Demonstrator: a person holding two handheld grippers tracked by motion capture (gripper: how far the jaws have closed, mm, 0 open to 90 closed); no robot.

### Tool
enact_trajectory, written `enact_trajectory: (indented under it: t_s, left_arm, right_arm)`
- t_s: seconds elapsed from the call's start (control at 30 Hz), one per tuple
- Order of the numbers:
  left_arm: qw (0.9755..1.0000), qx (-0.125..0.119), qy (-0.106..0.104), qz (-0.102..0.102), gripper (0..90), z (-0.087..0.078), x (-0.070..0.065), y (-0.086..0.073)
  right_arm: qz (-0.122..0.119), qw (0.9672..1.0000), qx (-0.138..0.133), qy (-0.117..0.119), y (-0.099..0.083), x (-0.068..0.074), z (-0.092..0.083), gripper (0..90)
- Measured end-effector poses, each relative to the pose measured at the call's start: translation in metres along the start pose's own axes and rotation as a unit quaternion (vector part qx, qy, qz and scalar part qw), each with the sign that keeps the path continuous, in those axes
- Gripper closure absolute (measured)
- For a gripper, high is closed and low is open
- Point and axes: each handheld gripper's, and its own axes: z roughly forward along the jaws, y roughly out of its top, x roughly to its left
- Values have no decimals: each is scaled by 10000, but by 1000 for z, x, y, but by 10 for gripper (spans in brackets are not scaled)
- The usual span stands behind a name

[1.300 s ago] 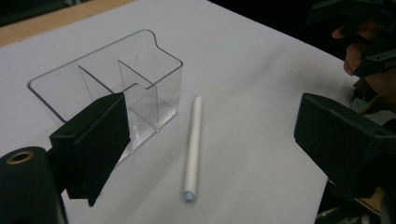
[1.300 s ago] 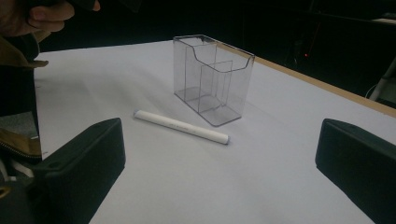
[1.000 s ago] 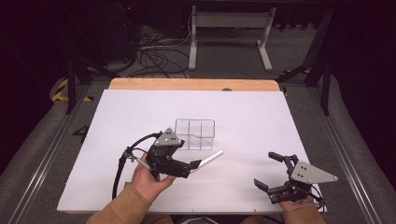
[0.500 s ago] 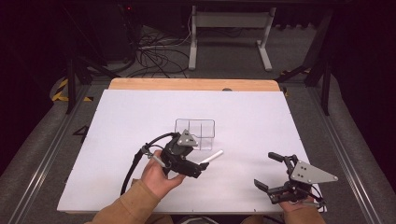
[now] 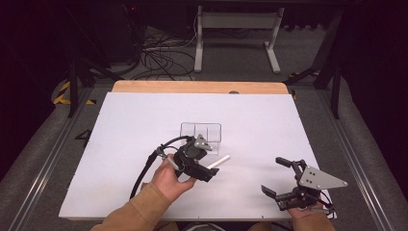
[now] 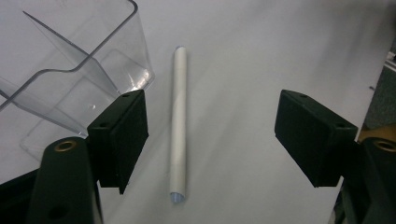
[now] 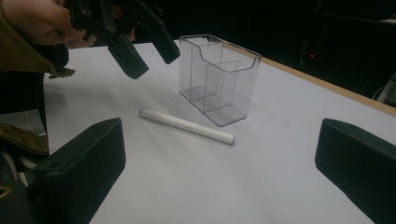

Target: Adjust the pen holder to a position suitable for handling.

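Observation:
A white pen lies flat on the white table, just beside a clear plastic organizer with compartments. My left gripper hangs over the pen with one jaw on each side. The jaws have just been closing, and gaps still show between the pads and the pen. In the high view the left gripper sits at the pen, in front of the organizer. My right gripper rests open near the front right edge, holding nothing. It faces the pen and the organizer.
The white sheet covers most of the table, with a wooden strip along the far edge. Dark floor, cables and a metal stand lie beyond. A cable trails from the left gripper past the sleeve.
The left hand has moved right, toward the pen, and lowered over it. Its jaws have narrowed around the pen. The right gripper has stayed put.

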Motion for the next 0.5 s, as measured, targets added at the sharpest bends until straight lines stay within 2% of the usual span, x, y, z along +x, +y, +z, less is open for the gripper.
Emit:
enact_trajectory:
  t_s: [0.03,0.2,0.27,0.4,0.5]
  left_arm:
    - [10000,88,-16,22,284,3,1,1]
    - [9999,161,-43,-26,314,6,3,1]
    - [9997,192,-115,-13,325,7,4,1]
    - [9995,242,-200,75,356,9,6,2]
    - [9991,347,-149,173,361,11,6,2]
  right_arm:
    - [-2,10000,0,4,0,0,0,22]
    - [-6,10000,-7,12,0,0,0,23]
    - [-6,10000,-7,13,0,0,0,23]
    - [-27,10000,2,32,0,0,0,23]
    - [-22,10000,-2,29,0,1,1,23]
